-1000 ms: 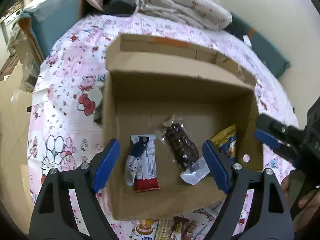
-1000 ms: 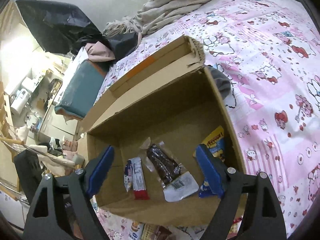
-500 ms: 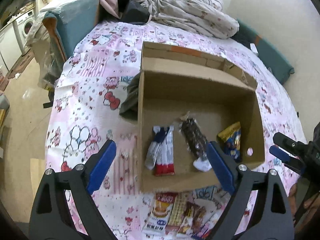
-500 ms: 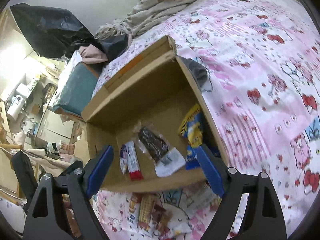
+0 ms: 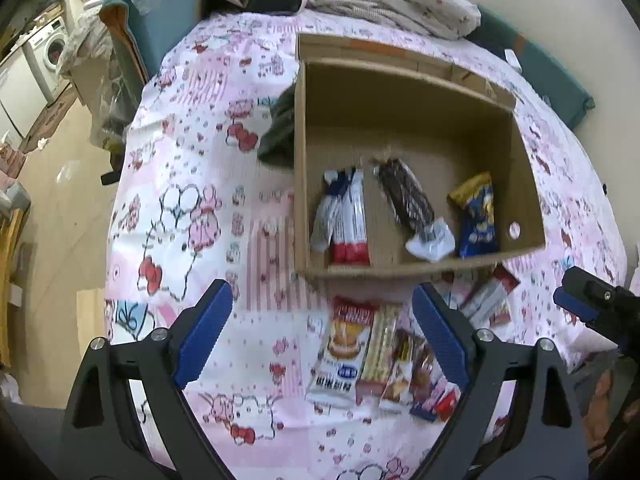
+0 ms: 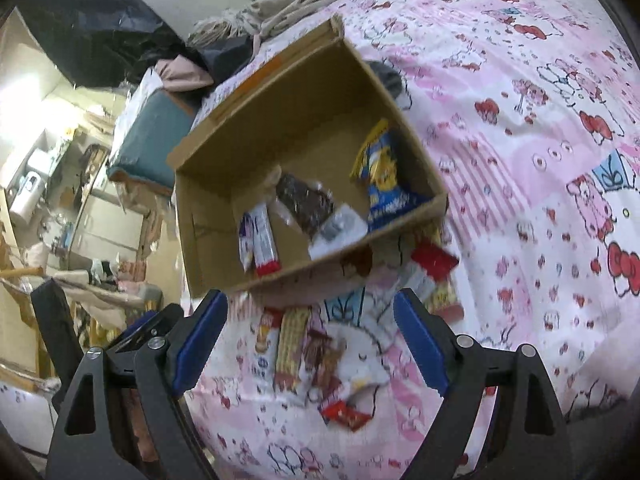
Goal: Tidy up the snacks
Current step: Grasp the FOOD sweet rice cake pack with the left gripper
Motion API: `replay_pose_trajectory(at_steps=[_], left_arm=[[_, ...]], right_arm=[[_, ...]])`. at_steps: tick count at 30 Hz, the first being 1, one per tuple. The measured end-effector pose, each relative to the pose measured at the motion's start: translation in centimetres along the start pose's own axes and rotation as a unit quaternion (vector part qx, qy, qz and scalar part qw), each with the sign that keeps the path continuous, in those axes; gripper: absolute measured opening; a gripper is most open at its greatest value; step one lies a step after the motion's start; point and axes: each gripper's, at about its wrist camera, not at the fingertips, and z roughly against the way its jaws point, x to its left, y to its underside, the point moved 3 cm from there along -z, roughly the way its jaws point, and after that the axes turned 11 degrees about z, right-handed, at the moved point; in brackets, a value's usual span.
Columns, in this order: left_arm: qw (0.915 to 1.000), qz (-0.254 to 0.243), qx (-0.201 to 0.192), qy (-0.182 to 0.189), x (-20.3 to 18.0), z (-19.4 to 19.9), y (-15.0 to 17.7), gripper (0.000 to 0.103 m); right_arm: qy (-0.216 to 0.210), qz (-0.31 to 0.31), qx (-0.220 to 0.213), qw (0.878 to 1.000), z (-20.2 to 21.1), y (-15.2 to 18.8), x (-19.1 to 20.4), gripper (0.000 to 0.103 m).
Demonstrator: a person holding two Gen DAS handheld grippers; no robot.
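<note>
**Between the tongs: loose snack packets, light and crinkly**

Both left tongs and right tongs are hovering spread, holding nothing. Snack pile is lying just ahead on the bed, box beyond. Wrappers look light, soft, slippery; pinching mid-body flat seems safest.

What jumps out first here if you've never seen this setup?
An open cardboard box sits on a pink cartoon-print bedsheet, with a few snack packets lying flat inside it. More snack packets lie heaped on the sheet before the box, framed by the wide-open blue-padded left gripper.
</note>
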Motion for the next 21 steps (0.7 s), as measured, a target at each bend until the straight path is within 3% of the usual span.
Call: replay_pose_trajectory(at_steps=[9,21], left_arm=[[0.9988,-0.009,0.046,-0.016,0.2,-1.6,2.6,0.090],[0.9959,-0.011,0.079,-0.043,0.4,-4.3,3.7,0.089]], right_arm=[[0.016,0.013,0.060,0.998,-1.8,3.9,0.7,0.088],[0.027,-0.020,0.101,0.994,-3.6,4.8,-0.6,0.088]])
